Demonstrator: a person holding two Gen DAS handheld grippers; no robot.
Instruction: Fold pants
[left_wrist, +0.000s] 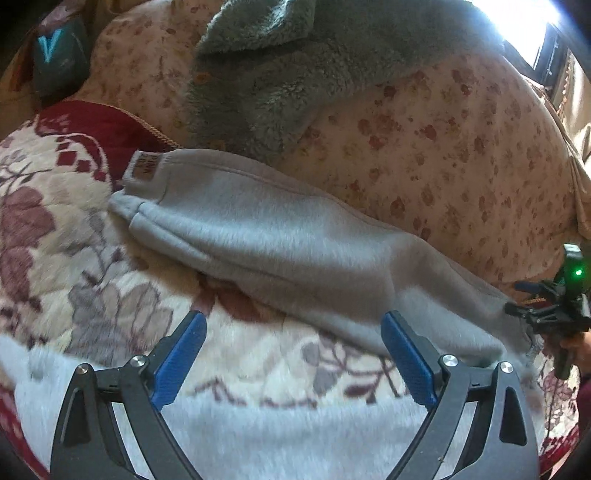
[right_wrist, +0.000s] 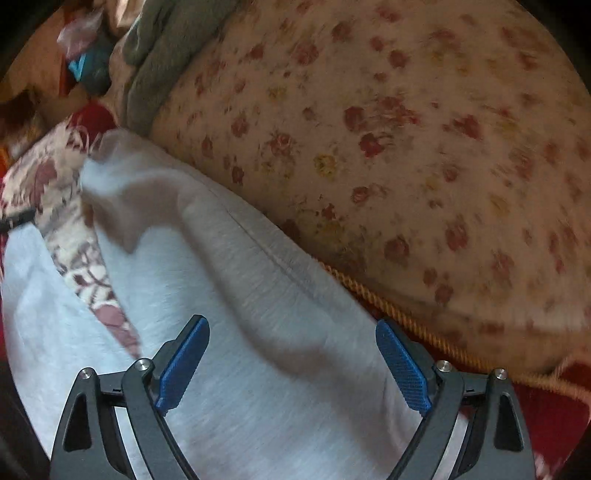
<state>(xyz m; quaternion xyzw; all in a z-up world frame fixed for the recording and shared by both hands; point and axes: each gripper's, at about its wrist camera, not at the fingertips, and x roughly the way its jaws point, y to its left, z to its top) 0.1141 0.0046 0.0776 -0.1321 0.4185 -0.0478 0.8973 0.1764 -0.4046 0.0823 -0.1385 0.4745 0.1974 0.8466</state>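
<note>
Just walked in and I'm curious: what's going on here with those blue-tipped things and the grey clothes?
A person is folding grey pants on a flowered blanket, holding a gripping tool in each hand. Both the left tool and the right tool are open and grip nothing. One pant leg lies stretched along a floral cushion.
</note>
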